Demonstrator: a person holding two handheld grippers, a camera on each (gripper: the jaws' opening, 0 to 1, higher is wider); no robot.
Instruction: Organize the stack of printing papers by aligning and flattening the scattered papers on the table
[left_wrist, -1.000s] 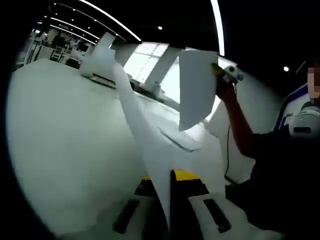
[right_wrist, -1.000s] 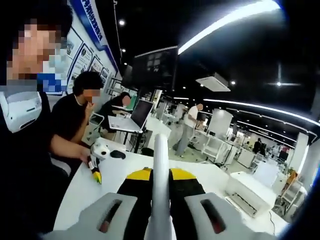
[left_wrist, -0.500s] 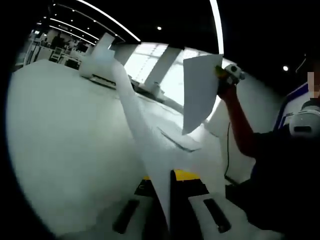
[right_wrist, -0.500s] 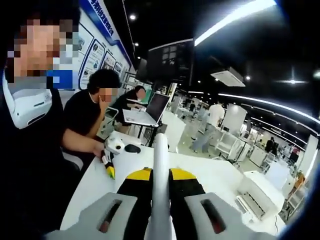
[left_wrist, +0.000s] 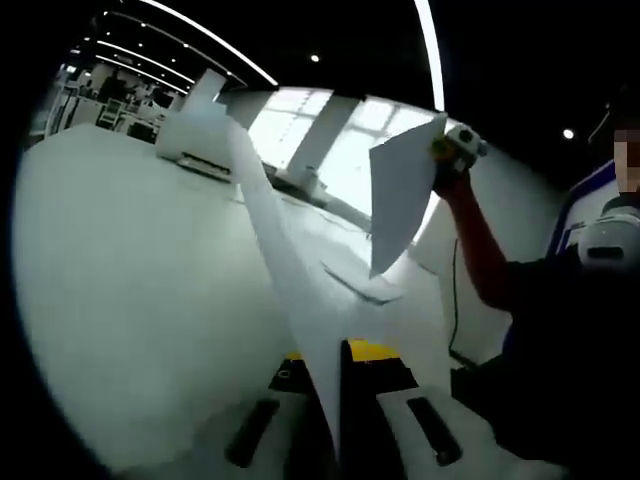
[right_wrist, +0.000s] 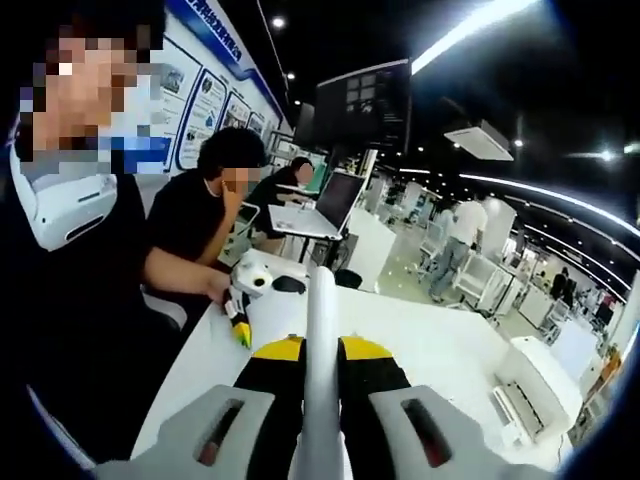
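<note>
Papers (left_wrist: 285, 270): two sheets lifted, one clamped in each hand-held gripper, left (left_wrist: 340, 420), right (right_wrist: 322, 420).

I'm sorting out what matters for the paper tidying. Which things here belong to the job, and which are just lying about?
Belongs to the job:
- paper sheet clamped in the left gripper
- paper sheet clamped in the right gripper
- sheets lying on the table

Just lying about:
- printer
- laptop
- mouse

Left gripper (left_wrist: 338, 400), right gripper (right_wrist: 320, 400): both clamped, raised.
</note>
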